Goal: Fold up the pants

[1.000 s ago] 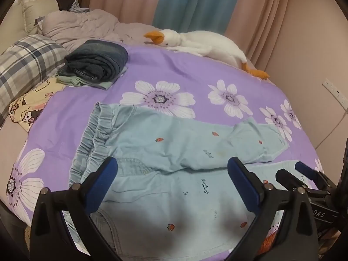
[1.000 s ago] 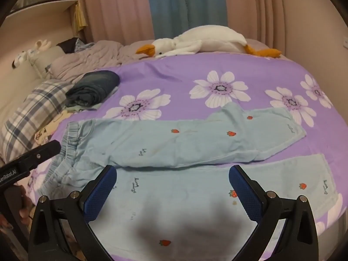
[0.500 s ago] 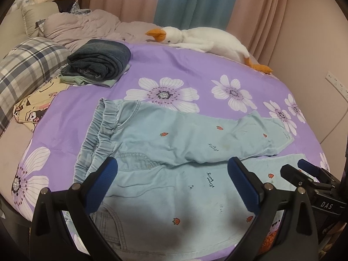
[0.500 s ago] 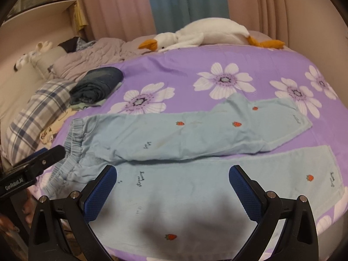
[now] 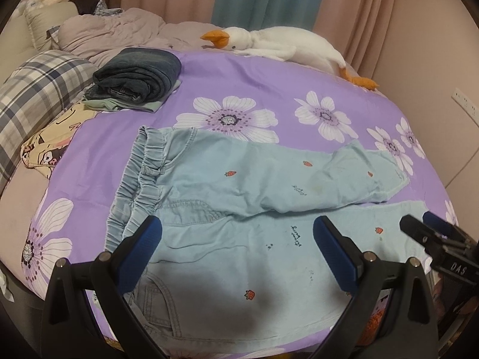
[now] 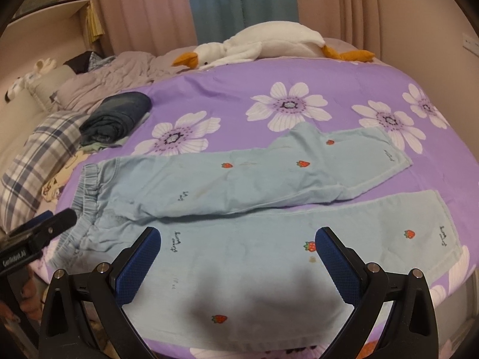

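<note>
A pair of light blue strawberry-print cotton pants (image 5: 254,209) lies flat on the purple bedspread with white flowers (image 5: 245,83), elastic waistband to the left, both legs running right, the far leg slightly angled over the near one. The left gripper (image 5: 236,254), black with blue padded fingers, hovers spread wide above the seat of the pants, near the waistband, holding nothing. Further right along the pants, the right gripper (image 6: 238,257) is likewise spread wide and empty, above the near leg. Beyond the waistband sits a folded stack of dark denim clothes (image 5: 137,77); beyond the legs, a white plush goose (image 5: 278,46).
</note>
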A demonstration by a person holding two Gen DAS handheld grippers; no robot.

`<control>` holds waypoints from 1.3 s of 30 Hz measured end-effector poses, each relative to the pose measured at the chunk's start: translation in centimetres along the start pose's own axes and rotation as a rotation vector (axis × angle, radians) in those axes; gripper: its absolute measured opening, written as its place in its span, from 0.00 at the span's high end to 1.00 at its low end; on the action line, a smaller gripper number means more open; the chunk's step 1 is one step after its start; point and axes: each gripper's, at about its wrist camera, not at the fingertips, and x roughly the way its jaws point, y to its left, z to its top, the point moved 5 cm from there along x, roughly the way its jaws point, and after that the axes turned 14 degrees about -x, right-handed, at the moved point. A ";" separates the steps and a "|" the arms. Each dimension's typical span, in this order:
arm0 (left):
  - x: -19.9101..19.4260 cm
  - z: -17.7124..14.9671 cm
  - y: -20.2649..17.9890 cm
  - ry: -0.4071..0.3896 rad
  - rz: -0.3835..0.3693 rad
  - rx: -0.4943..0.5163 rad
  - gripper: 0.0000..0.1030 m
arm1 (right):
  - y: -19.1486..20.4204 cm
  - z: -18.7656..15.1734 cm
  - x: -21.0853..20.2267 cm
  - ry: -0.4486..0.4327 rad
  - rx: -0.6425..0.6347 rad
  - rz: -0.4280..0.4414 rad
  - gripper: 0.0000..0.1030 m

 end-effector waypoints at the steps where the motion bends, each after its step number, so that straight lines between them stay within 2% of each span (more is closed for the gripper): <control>1: 0.1 0.0 0.1 0.005 0.003 0.003 0.02 | -0.1 0.0 0.0 -0.001 0.005 -0.005 0.00; 23: 0.7 0.0 0.1 0.104 -0.026 -0.019 0.02 | -1.0 -0.6 0.3 0.024 0.083 -0.034 0.00; 39: 0.5 -0.2 -0.2 0.114 -0.030 -0.014 0.03 | -1.1 -0.8 0.4 0.027 0.086 -0.032 0.00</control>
